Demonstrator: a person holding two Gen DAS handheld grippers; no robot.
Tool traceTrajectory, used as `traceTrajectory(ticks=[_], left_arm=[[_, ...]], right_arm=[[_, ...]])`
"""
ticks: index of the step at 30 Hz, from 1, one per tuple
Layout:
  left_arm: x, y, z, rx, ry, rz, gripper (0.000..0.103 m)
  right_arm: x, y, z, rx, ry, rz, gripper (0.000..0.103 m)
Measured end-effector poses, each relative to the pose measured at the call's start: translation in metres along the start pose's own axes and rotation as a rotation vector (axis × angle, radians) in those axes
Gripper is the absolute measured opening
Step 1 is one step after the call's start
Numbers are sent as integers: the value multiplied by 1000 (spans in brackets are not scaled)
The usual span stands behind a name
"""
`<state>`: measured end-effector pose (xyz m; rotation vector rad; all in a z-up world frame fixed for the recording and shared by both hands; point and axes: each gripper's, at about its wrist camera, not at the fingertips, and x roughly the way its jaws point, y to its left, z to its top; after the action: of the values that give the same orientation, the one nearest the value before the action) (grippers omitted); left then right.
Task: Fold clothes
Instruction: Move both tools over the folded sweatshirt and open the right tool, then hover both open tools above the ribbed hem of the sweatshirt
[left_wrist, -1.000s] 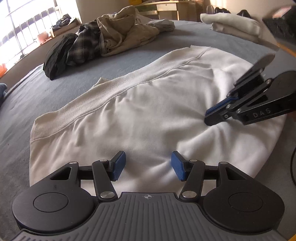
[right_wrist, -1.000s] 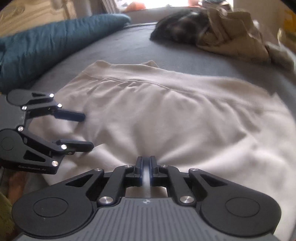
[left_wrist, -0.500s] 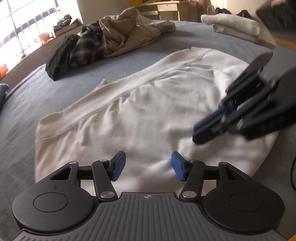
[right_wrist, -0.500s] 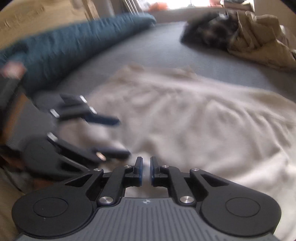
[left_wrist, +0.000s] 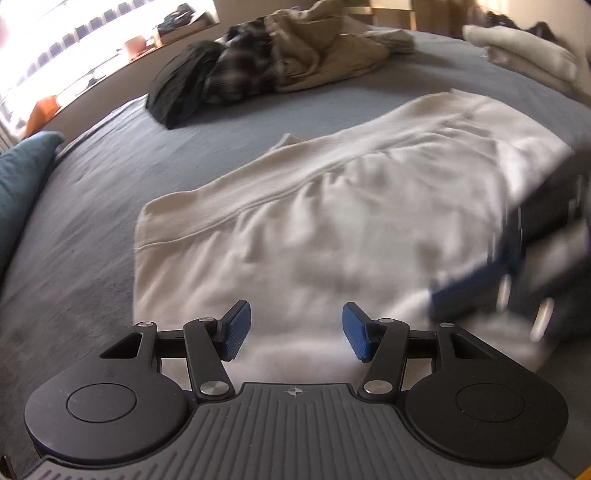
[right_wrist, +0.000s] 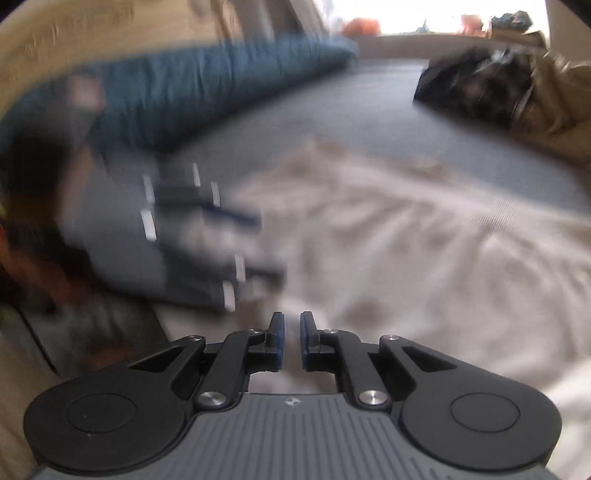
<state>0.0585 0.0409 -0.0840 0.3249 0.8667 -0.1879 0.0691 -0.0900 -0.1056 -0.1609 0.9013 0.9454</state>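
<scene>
The cream sweatshirt (left_wrist: 332, 229) lies spread flat on the grey bed (left_wrist: 110, 173), its ribbed hem band running along the far left edge and its body reaching back to my near side. I judge it soft, limp and light to moderate in weight: it will sag and drape when lifted, will not slip on the pads, and cannot be damaged by a firm pinch. I would take hold at an edge or corner, best on the thicker ribbed band or at a seam, pinching both layers so the lower one does not stay behind.

My left claw (left_wrist: 297, 330) is released, jaws standing well apart above the near part of the sweatshirt with no cloth between them. My right claw (right_wrist: 289, 341) is only slightly parted and its jaws are opening; nothing is between the pads, and cream fabric shows below them.

Compared with one second ago: the right claw was clenched with its pads together and now shows a narrow gap. In the left view the right claw has slid from the right middle toward the near right and is motion-blurred. In the right view the left claw has shifted further in from the left and is also blurred. The pile of unfolded clothes (left_wrist: 266, 62) at the far side is unchanged.
</scene>
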Motion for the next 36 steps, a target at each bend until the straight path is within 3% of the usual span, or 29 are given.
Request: traceTrajectory(ticks=[5, 8, 10, 12, 15, 17, 18, 20, 22, 27, 33, 36], left_arm=[[9, 2, 26, -33, 22, 74, 55], [17, 2, 43, -59, 59, 96, 58], [24, 3, 50, -97, 90, 85, 67], [34, 0, 52, -124, 142, 89, 69], [43, -5, 51, -144, 205, 110, 72], [41, -8, 51, -145, 209, 143, 90], [41, -8, 51, -142, 218, 149, 94], [42, -8, 50, -147, 232, 156, 98], [42, -7, 49, -167, 241, 159, 100], [42, -4, 49, -203, 262, 162, 103], [42, -2, 49, -246, 269, 163, 103], [42, -1, 48, -264, 273, 162, 103]], right_arm=[[-17, 0, 3, -28, -41, -22, 14], [-41, -24, 7, 41, -109, -139, 23], [-44, -43, 4, 93, -106, -254, 23], [-42, -62, -1, 144, -76, -360, 24], [-38, -68, 2, 163, -42, -370, 25], [-41, -69, 10, 171, -46, -363, 26], [-46, -68, 14, 178, -68, -359, 27], [-48, -73, 22, 201, -102, -377, 40], [-40, -80, 25, 225, -83, -418, 47], [-18, -75, 17, 172, -23, -483, 58], [-17, -76, 21, 199, -4, -500, 74], [-15, -76, 20, 214, 20, -528, 101]])
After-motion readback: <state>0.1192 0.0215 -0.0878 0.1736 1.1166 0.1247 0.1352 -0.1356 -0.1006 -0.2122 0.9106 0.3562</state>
